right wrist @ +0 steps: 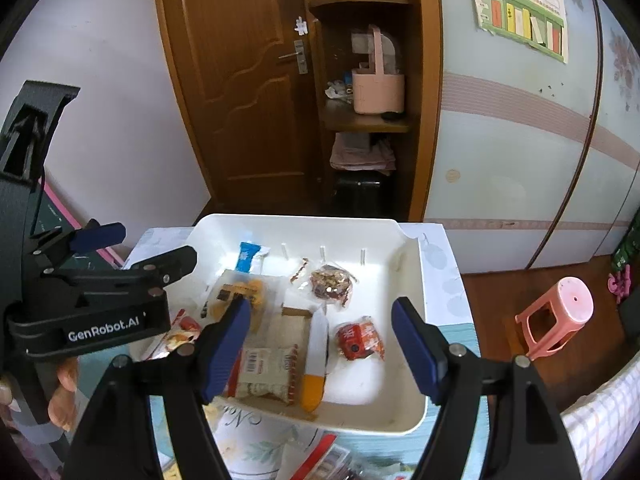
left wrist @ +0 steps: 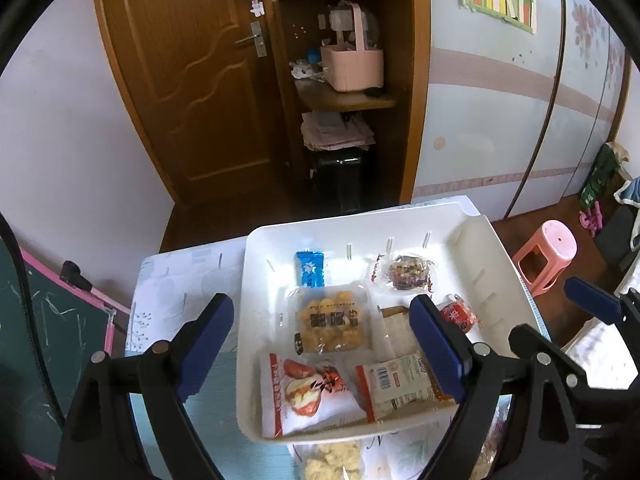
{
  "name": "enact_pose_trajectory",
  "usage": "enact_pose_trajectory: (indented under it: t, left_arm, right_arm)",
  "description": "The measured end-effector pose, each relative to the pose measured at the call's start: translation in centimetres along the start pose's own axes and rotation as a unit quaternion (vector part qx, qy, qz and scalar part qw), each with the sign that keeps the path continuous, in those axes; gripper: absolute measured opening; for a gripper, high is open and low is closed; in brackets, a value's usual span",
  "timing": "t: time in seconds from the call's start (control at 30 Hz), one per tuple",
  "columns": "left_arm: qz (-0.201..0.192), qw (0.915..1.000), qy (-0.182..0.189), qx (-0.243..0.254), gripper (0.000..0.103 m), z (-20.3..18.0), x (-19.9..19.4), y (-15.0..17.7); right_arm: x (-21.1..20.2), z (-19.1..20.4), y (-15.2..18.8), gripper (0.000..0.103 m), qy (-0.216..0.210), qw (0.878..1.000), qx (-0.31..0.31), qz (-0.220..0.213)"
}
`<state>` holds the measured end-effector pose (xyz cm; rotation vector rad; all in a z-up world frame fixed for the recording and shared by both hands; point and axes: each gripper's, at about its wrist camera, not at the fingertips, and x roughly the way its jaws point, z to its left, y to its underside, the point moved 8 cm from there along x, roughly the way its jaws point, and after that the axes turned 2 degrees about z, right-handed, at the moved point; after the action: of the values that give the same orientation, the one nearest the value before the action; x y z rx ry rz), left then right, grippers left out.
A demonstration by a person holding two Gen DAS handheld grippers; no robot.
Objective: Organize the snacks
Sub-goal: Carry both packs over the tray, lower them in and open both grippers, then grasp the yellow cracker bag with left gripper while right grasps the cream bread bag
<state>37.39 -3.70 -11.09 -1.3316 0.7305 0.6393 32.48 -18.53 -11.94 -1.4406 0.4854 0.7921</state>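
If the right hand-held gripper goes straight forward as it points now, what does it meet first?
Probably the white-and-yellow stick packet lying in the white tray, between the open fingers of the right hand-held gripper. Depth is unclear; the red snack lies just beside it.

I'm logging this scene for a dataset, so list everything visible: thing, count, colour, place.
tray: 1, white, on the table
blue packet: 1, blue, tray's far left
yellow snack bag: 1, clear with yellow pieces, tray middle
nut snack: 1, brown in clear wrap, tray far side
red snack: 1, red, tray right
red-and-white bag: 1, tray near left
barcode pack: 1, white and orange, tray near edge
stool: 1, pink, floor right
basket: 1, pink, shelf
left gripper: open, black and blue
right gripper: open, above tray
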Motion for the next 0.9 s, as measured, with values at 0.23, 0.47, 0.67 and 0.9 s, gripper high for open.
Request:
enact_pose_trajectory:
  t: [0.23, 0.47, 0.67, 0.9]
  left_arm:
    - [-0.016, 0.9997, 0.01, -0.017, 0.089, 1.4, -4.5, 0.9]
    - [-0.053, 0.9984, 0.012, -0.016, 0.091, 2.4, -10.4, 1.3]
    - [-0.079, 0.9967, 0.02, -0.008, 0.093, 2.9, -15.0, 2.7]
    - [-0.101, 0.9945, 0.026, -0.004, 0.1, 3.7, -18.6, 5.2]
  right_arm:
    - [-3.7, 2.7, 0.6, 0.074, -0.003, 1.0, -0.018, -0.014]
    - [-8.5, 5.0, 0.9, 0.074, 0.022, 0.998, -0.044, -0.041]
    - [-12.5, 6.0, 2.3, 0.074, 0.012, 0.997, -0.052, -0.048]
    - [-15.7, 5.1, 5.1, 0.074, 0.014, 0.997, -0.057, -0.047]
